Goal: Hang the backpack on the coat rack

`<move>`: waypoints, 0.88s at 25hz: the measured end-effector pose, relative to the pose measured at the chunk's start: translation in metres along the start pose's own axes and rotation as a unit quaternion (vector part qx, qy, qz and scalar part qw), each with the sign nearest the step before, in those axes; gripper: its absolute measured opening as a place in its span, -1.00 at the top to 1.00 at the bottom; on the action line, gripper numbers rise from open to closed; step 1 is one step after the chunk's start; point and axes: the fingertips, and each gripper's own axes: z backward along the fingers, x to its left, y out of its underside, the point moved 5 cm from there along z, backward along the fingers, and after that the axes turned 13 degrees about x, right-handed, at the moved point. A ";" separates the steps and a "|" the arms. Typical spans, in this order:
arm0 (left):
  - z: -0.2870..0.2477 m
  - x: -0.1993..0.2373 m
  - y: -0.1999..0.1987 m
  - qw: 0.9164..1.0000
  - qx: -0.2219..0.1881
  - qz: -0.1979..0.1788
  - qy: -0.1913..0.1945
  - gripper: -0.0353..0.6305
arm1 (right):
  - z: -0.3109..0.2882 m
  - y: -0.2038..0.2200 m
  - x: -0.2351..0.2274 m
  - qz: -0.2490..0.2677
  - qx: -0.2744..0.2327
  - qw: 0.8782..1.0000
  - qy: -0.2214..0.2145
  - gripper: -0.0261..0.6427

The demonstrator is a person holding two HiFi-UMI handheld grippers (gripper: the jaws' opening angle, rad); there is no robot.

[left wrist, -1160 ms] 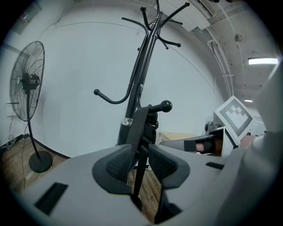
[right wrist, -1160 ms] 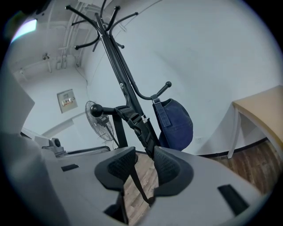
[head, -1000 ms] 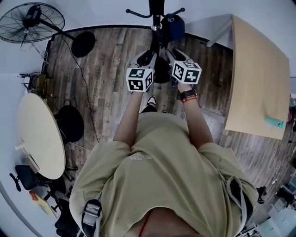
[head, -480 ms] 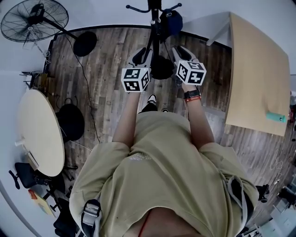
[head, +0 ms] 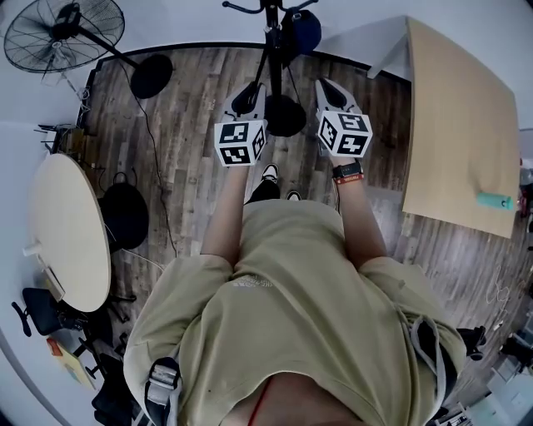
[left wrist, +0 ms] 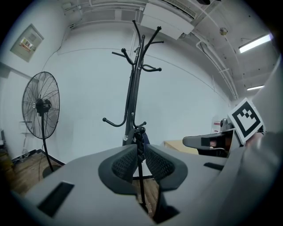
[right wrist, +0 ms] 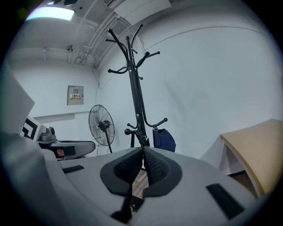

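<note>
The dark blue backpack hangs from a low hook of the black coat rack. It also shows in the right gripper view, backpack beside the rack pole. My left gripper is held in front of the rack's round base, shut and empty, clear of the rack. My right gripper hovers right of the base. Its jaws are closing, the pads nearly touching, with nothing between them. Neither gripper touches the backpack.
A standing fan and its round foot are at the far left by the wall. A round pale table lies left, with a black disc base beside it. A wooden tabletop with a teal object is right.
Both grippers have pulled back from the rack, risen and spread a little apart. The right jaws have come together. The backpack stays on its hook.
</note>
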 end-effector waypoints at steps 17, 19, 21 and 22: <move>0.039 -0.017 0.007 0.996 -0.053 -0.024 -0.064 0.82 | 0.040 0.011 -0.003 0.034 -0.041 0.998 0.027 0.90; 0.041 -0.020 0.008 0.995 -0.066 -0.040 -0.070 0.82 | 0.044 0.011 -0.004 0.048 -0.041 0.997 0.037 0.90; 0.042 -0.020 0.009 0.994 -0.068 -0.043 -0.073 0.82 | 0.046 0.009 -0.005 0.054 -0.045 0.997 0.044 0.90; 0.042 -0.019 0.009 0.994 -0.066 -0.040 -0.073 0.82 | 0.047 0.008 -0.005 0.052 -0.049 0.996 0.046 0.90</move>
